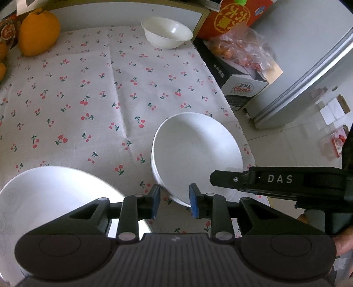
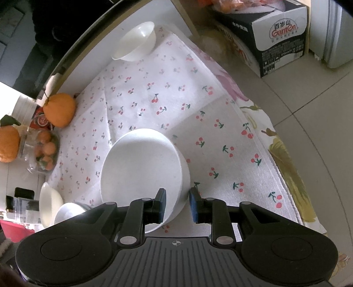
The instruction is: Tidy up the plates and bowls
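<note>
A stack of white deep bowls rests on the cherry-print cloth near the table's right edge. My left gripper straddles its near rim; the blue pads stand clear of the wall, so it is open. My right gripper straddles the same stack, one finger over the inside and one outside, with cloth showing beside the right pad, so it is open too. From the left wrist view the right gripper reaches over the stack's near right rim. A small white bowl stands at the far edge. A wide white plate lies at the near left.
A large orange fruit and a tub of small oranges sit at the cloth's left. Two more white bowls stand at the near left. On the floor to the right are a water carton, a red box and a fridge.
</note>
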Demonstrator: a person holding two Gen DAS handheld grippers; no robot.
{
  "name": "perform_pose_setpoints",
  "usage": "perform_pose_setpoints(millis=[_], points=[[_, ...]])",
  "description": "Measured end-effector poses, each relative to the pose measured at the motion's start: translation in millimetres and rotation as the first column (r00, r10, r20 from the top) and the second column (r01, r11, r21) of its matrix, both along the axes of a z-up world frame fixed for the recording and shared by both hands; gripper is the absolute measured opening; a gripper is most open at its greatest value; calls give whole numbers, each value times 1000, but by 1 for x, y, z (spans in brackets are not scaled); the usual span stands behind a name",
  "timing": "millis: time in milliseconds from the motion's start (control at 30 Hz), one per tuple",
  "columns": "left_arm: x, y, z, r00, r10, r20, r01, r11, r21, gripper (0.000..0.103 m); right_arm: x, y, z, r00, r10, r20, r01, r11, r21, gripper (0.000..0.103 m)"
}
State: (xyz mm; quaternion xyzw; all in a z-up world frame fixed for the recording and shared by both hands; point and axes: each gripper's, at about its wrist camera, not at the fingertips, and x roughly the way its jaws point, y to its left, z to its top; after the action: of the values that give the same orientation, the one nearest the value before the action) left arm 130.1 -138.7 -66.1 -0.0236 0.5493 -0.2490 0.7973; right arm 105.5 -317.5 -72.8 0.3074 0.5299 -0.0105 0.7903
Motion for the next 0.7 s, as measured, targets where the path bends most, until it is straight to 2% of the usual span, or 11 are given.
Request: perform_pose_setpoints(millis=[33,100,167,400,567,700], points=[[0,0,1,1000,-4,3,4,1000,0,28,0,0,0,1000,-1,-2,1,1000,5,25],[0,1,2,1000,-5,13,6,1000,-6,33,1,-2,-1,1000,-7,-11,7,1000,18,32],[0,1,4,1000,-2,21,2,1000,-10,41,1,-4,-1,1000,-14,-12,15,1000,27,46],[1,4,12,999,-2,33,3,1000,-27,60,3,-7,8,1000,-13,8,13,999,33,61],[6,2,21,999,-19,25,20,999,-40,78,9,-12,18,1000,-4,24,3,999,40,75],[13,-2,31,998,-41,48,42,999,-30,87,15,-18,28,999,5,40,-7,999,31,80]])
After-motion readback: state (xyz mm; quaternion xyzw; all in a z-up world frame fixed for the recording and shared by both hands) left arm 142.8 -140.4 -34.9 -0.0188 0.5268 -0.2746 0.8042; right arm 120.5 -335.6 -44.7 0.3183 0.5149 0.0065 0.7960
